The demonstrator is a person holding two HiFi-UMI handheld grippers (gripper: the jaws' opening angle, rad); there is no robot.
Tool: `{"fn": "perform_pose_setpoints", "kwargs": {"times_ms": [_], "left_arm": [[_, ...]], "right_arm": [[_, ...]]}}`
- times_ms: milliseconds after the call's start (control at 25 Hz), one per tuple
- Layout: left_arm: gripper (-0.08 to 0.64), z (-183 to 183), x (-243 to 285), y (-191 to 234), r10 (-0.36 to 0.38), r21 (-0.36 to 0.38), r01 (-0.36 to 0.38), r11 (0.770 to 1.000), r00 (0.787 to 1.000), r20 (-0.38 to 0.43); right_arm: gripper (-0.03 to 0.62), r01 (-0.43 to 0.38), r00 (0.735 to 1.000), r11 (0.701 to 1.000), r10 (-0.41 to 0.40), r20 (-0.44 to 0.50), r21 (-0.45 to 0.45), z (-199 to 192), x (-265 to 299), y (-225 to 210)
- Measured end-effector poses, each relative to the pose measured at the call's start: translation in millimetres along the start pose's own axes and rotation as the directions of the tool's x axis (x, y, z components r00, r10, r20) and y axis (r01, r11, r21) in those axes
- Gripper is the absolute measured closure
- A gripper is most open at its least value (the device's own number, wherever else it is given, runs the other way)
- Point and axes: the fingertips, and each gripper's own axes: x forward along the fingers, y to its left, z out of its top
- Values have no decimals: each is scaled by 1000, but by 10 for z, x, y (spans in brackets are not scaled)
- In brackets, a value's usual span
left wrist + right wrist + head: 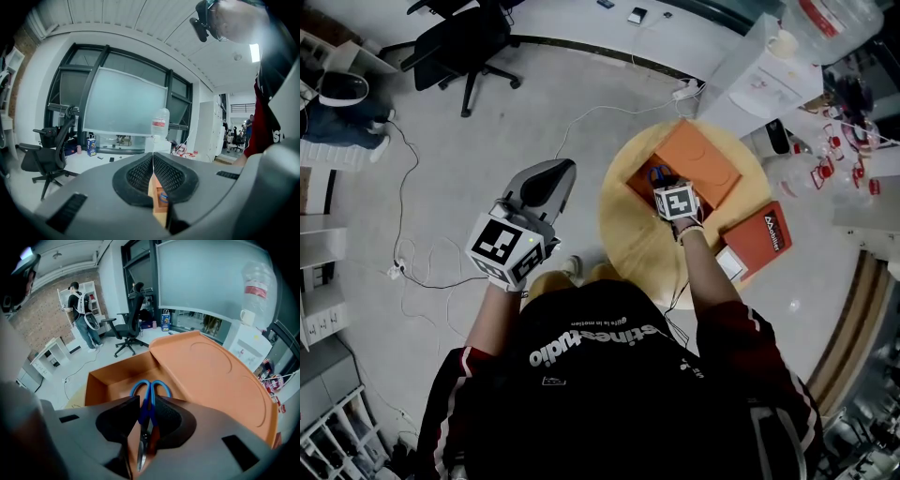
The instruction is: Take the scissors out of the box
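- Where the right gripper's (146,405) jaws come together, we see the scissors (149,397) pinched between the two dark pads.
- The blue handle loops stick out past the jaws, and the shiny blades point back toward the camera.
- The scissors are over the inside of the orange box (112,378). We cannot tell if they touch the bottom or are a little above it.
- The box is open, and its big flat lid (211,376) leans back on the right side (a round shape is pressed into it).
- From the head view we see the right gripper (678,202) reaching down into the box (705,150), with a bit of blue (659,174) showing just beside it.
- The box sits on a round wooden table (628,234). A red flat thing (759,239) lies on the table near the box.
- The left gripper (534,202) is held up in the air, well apart from the table and over the grey floor (441,169).
- In its own view the left gripper's (153,161) jaws are pressed tip to tip with nothing held between them.
- Farther out we see a black chair (464,42) on the floor and a big water bottle (255,282) on a white stand.
- A person (82,310) stands far off by a brick wall.
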Motion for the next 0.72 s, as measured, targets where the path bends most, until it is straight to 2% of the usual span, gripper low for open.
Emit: {"fn": "perform_pose_setpoints", "kwargs": {"times_ms": [160, 280, 360, 480, 720], "left_arm": [[538, -5, 21, 1, -5, -5, 5, 1000, 1000, -4], [538, -17, 25, -7, -8, 1, 8, 1000, 1000, -6], [538, -20, 25, -8, -9, 1, 9, 1000, 1000, -9], [538, -14, 17, -16, -13, 6, 13, 1000, 1000, -13], [538, -16, -26, 18, 0, 0, 0, 1000, 1000, -12]], "right_arm": [[472, -35, 999, 999, 34, -9, -32, 29, -21, 59], [472, -15, 999, 998, 17, 30, -68, 115, -13, 51], [472, -9, 1000, 996, 10, 21, -85, 101, 24, 55], [468, -11, 1000, 998, 10, -29, -56, -8, 66, 52], [471, -14, 999, 998, 12, -44, -58, 34, 113, 57]]}}
